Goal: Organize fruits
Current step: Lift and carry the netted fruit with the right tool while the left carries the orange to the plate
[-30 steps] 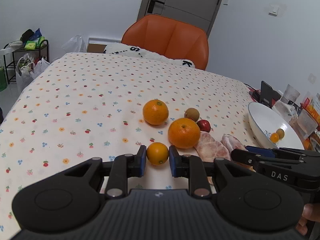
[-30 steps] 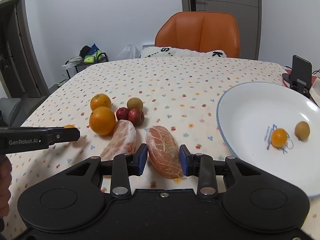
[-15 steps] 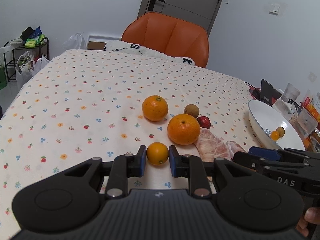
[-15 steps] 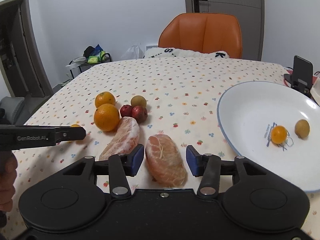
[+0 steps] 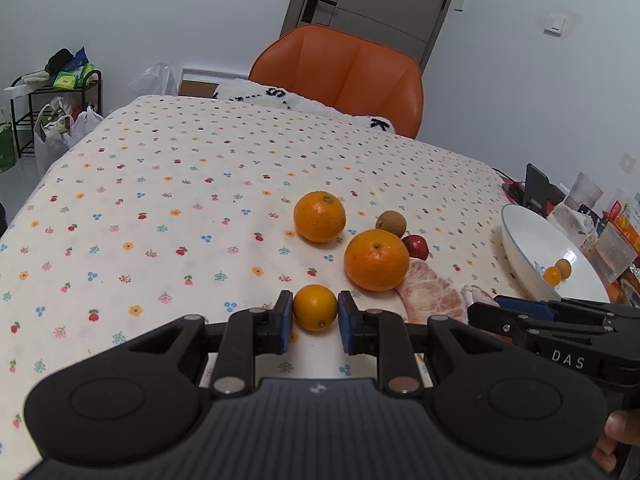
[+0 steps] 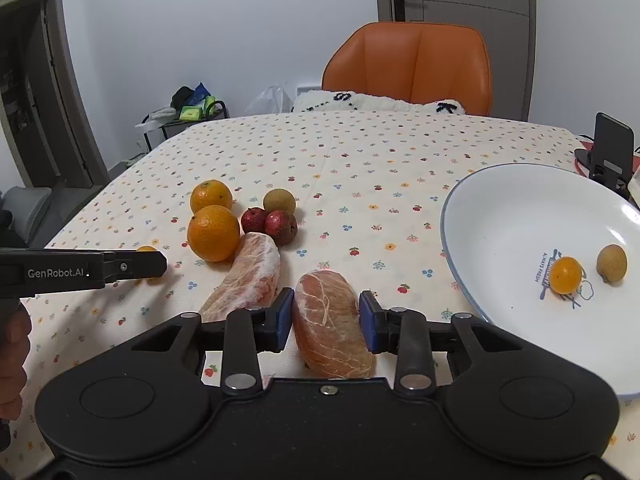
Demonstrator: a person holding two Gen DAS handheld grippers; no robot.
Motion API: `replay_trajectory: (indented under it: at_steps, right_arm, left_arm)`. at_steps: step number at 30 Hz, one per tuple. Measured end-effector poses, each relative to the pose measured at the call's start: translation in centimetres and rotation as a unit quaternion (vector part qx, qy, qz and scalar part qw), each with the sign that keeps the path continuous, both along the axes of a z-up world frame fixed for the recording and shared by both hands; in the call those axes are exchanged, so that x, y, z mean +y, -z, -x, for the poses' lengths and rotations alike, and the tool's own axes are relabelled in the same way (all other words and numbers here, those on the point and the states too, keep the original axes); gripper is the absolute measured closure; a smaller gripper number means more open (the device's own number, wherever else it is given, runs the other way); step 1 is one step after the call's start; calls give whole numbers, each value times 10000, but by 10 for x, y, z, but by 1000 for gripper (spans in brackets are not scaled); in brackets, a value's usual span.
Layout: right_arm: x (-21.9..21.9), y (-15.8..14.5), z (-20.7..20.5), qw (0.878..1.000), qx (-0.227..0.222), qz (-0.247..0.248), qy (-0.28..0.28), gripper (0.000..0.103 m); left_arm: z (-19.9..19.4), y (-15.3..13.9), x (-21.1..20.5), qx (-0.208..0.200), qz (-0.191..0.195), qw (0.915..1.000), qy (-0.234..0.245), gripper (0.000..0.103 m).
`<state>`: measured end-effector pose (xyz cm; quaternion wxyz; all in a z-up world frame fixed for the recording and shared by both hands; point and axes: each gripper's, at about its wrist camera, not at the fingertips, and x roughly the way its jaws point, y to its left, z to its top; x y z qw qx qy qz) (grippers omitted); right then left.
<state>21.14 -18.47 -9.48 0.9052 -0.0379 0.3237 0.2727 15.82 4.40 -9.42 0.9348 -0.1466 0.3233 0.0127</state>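
At the lower centre of the left wrist view, the left gripper [image 5: 315, 316] has its blue pads on either side of a small orange [image 5: 315, 307], touching it on both sides, so the jaws pinch it. Up and right of it lies a big orange [image 5: 377, 259], and further up-left a second orange [image 5: 319, 216]. A brown fruit [image 5: 391, 223] and a red fruit [image 5: 416, 247] sit just right of them. The tablecloth [image 5: 160, 208] fills the middle of the frame.

In the right wrist view, the right gripper [image 6: 325, 320] sits at lower centre with a peeled pomelo wedge [image 6: 330, 332] between its jaws. The left pad is at the wedge's edge; a thin gap shows at the right pad, so the jaws look spread around it, not clamped. A second wedge [image 6: 246, 280] lies just to the left, its top end touching the big orange. Two red fruits lie side by side above the wedges.

The white plate [image 6: 500, 216] takes the right side of this frame. On it, a tiny orange fruit [image 6: 565, 275] and a brown one [image 6: 611, 262] lie close together. An orange chair [image 6: 412, 68] stands at upper centre.
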Motion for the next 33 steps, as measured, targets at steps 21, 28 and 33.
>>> replay_trajectory:
  at_steps: [21, 28, 33]
  right_arm:
    - [-43, -35, 21, 9974, -493, -410, 319, 70]
    - [-62, -40, 24, 9958, -587, -467, 527, 70]
    - [-77, -40, 25, 9947, -604, -483, 672, 70]
  left_arm:
    - [7, -37, -41, -427, -243, 9983, 317, 81]
    - [3, -45, -61, -524, -294, 9970, 491, 81]
    - [0, -48, -77, -570, -304, 9960, 621, 81]
